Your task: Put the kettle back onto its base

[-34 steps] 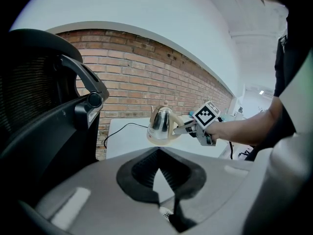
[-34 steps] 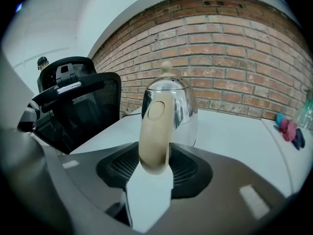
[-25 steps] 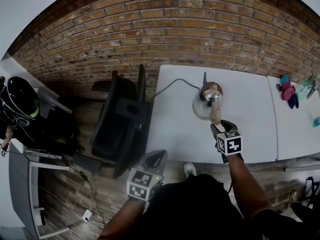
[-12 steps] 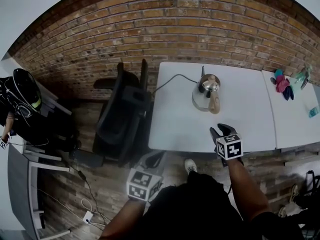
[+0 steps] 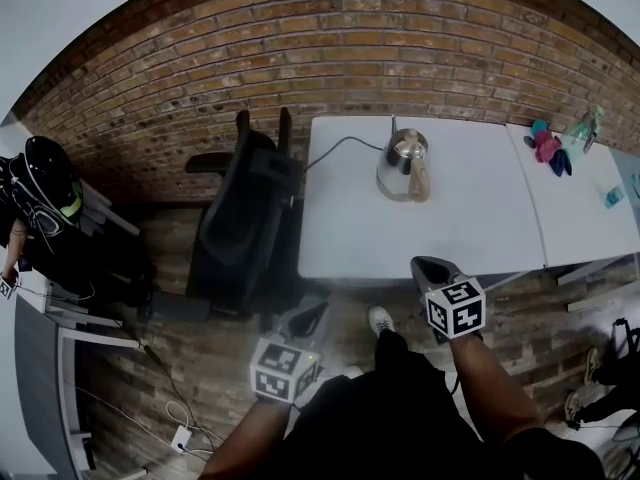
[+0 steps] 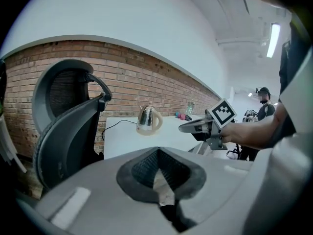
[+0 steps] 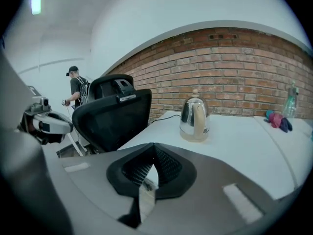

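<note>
The steel kettle point(image 5: 403, 164) with a beige handle stands upright on the white table point(image 5: 470, 228), near its far edge, and a black cord runs from under it to the table's left end. It also shows in the left gripper view point(image 6: 148, 119) and the right gripper view point(image 7: 194, 120). My right gripper point(image 5: 432, 268) hovers off the table's near edge, well short of the kettle, jaws together and holding nothing point(image 7: 152, 168). My left gripper point(image 5: 305, 320) is lower and further left over the floor, also shut and holding nothing point(image 6: 157, 175).
A black office chair point(image 5: 245, 218) stands against the table's left end. A second table point(image 5: 590, 208) on the right carries bottles and coloured items point(image 5: 548, 150). A brick wall runs behind. A person point(image 7: 76, 87) stands far off, and dark gear point(image 5: 45, 183) sits at the left.
My right gripper has drawn back from the kettle's handle to beyond the table's near edge. The kettle stays standing alone, and the whole view has backed away from the table.
</note>
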